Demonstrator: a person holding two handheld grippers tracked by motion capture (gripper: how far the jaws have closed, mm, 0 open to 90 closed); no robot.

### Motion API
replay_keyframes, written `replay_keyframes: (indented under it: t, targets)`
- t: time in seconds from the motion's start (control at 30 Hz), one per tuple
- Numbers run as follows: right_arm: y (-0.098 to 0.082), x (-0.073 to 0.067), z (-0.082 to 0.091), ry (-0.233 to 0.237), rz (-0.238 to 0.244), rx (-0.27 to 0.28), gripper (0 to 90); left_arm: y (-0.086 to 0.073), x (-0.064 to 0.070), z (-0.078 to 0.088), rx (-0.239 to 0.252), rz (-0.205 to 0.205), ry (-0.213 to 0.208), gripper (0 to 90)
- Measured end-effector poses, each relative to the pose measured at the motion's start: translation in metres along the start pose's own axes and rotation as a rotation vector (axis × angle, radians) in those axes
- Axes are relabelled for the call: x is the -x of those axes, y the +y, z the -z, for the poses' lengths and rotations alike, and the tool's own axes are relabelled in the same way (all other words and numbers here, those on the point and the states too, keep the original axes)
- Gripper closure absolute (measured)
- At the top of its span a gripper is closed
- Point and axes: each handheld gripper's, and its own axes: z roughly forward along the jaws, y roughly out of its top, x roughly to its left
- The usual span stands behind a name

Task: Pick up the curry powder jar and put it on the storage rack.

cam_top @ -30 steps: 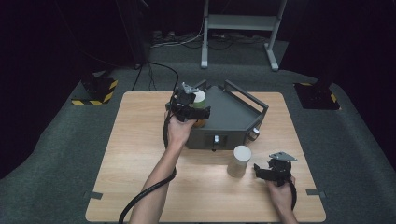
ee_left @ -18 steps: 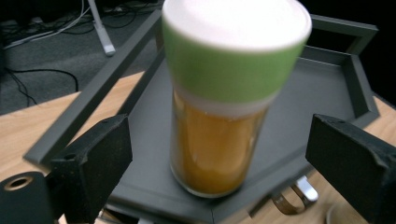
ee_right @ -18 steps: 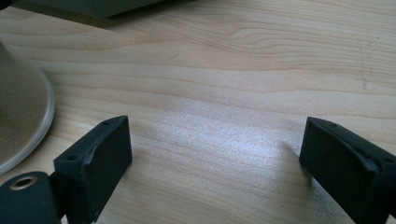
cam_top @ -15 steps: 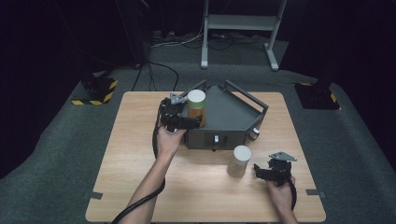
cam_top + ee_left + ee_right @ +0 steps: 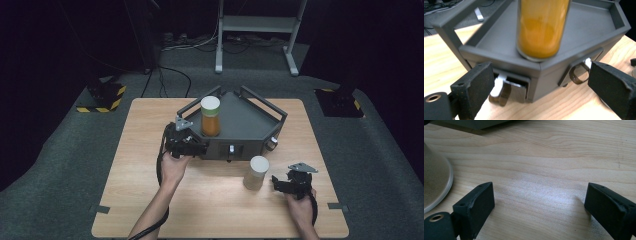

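While the left gripper point(image 5: 196, 148) is held with jaws wide apart and empty against the front-left edge of the grey tray point(image 5: 250, 120), its jaws having just been opening, the orange jar point(image 5: 210, 116) is seen upright in the tray's left corner, just beyond the jaws. The right gripper point(image 5: 276, 183) is held wide apart and empty too, low over the table point(image 5: 140, 150), with the pale jar point(image 5: 257, 172) just beside its left jaw.
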Motion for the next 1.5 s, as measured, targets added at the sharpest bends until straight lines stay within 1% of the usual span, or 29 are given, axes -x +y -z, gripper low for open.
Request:
replay_keyframes:
  t: [0.03, 0.17, 0.3, 0.6, 0.7, 0.8, 0.9, 1.07, 1.13, 1.33, 1.5]
  targets:
    - [0.000, 0.000, 0.000, 0.000, 0.000, 0.000, 8.8, -0.005, 0.000, 0.000, 0.000, 0.005, -0.001, 6.5]
    - [0.000, 0.000, 0.000, 0.000, 0.000, 0.000, 8.8, -0.016, -0.001, -0.001, -0.004, 0.015, 0.003, 5.7]
    - [0.000, 0.000, 0.000, 0.000, 0.000, 0.000, 8.8, -0.027, 0.000, -0.002, -0.004, 0.015, 0.014, 4.9]
    - [0.000, 0.000, 0.000, 0.000, 0.001, 0.000, 8.8, -0.050, -0.005, -0.007, -0.034, 0.032, 0.027, 4.3]
    - [0.000, 0.000, 0.000, 0.000, 0.001, 0.000, 8.8, -0.058, -0.004, -0.008, -0.029, 0.036, 0.035, 4.6]
    - [0.000, 0.000, 0.000, 0.000, 0.001, 0.000, 8.8, -0.067, -0.003, -0.010, -0.034, 0.034, 0.041, 5.0]
    - [0.000, 0.000, 0.000, 0.000, 0.001, 0.000, 8.8, -0.073, -0.001, -0.014, -0.048, 0.021, 0.048, 5.4]
    - [0.000, 0.000, 0.000, 0.000, 0.001, 0.000, 8.8, -0.083, 0.005, -0.021, -0.088, -0.019, 0.068, 5.8]
    - [0.000, 0.000, 0.000, 0.000, 0.001, 0.000, 8.8, -0.086, 0.005, -0.024, -0.099, -0.022, 0.069, 5.9]
    - [0.000, 0.000, 0.000, 0.000, 0.001, 0.000, 8.8, -0.098, 0.005, -0.030, -0.120, -0.011, 0.083, 6.1]
    - [0.000, 0.000, 0.000, 0.000, 0.001, 0.000, 8.8, -0.105, 0.007, -0.033, -0.127, -0.014, 0.109, 6.1]
